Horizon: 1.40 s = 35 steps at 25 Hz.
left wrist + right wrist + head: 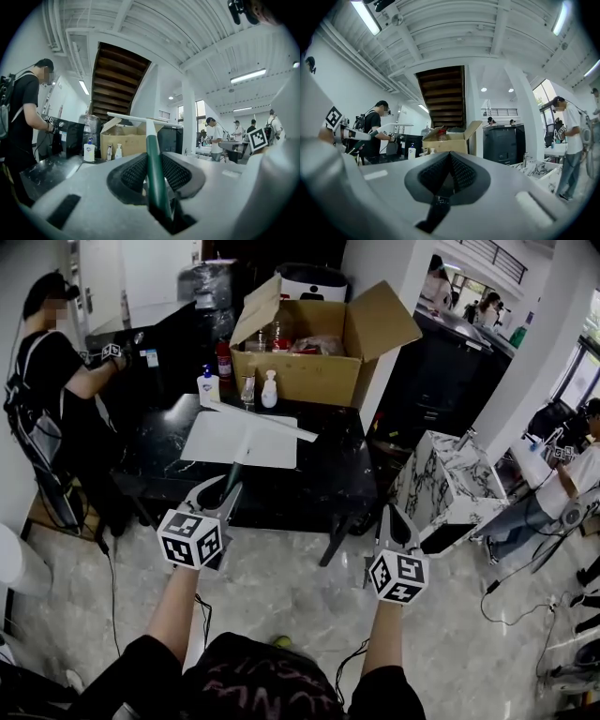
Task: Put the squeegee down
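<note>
The squeegee (265,422) has a dark green handle and a long white blade. My left gripper (228,489) is shut on the handle and holds it level, with the blade out over the near part of the black table (319,474). In the left gripper view the green handle (155,164) runs between the ribbed pads, and the blade crosses at its far end. My right gripper (392,515) hangs off the table's right front corner, shut with nothing in it; its pads (459,171) meet at the tip. The squeegee (389,127) also shows at the right gripper view's left.
A white sheet (225,442) lies on the table under the blade. Behind it stand small bottles (208,386) and an open cardboard box (309,357). A person in black (52,381) stands at the table's left. A marble-patterned block (450,474) stands to the right.
</note>
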Each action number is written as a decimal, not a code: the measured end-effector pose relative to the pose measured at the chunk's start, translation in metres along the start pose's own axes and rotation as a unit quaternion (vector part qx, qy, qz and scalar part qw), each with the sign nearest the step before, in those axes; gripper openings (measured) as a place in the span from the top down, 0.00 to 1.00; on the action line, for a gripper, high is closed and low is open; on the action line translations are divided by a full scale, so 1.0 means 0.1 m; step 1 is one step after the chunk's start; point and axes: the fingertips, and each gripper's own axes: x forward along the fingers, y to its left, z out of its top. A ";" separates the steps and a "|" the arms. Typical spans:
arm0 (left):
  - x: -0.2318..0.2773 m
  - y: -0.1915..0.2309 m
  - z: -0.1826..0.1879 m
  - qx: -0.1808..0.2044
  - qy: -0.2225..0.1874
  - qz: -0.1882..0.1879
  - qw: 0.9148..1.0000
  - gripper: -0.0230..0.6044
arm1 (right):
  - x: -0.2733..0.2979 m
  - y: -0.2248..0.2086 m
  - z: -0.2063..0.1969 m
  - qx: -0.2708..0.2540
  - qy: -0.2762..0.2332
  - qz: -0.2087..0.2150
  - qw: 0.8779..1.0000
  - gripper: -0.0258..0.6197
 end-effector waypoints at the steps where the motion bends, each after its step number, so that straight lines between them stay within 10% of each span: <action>1: 0.09 -0.04 0.04 0.001 -0.002 -0.001 1.000 0.80 | 0.05 -0.07 0.04 0.001 -0.002 0.001 1.000 0.95; 35: 2.00 0.44 0.01 0.004 0.006 -0.001 1.000 0.80 | 1.82 -0.77 -0.21 -0.012 0.016 0.015 1.000 0.95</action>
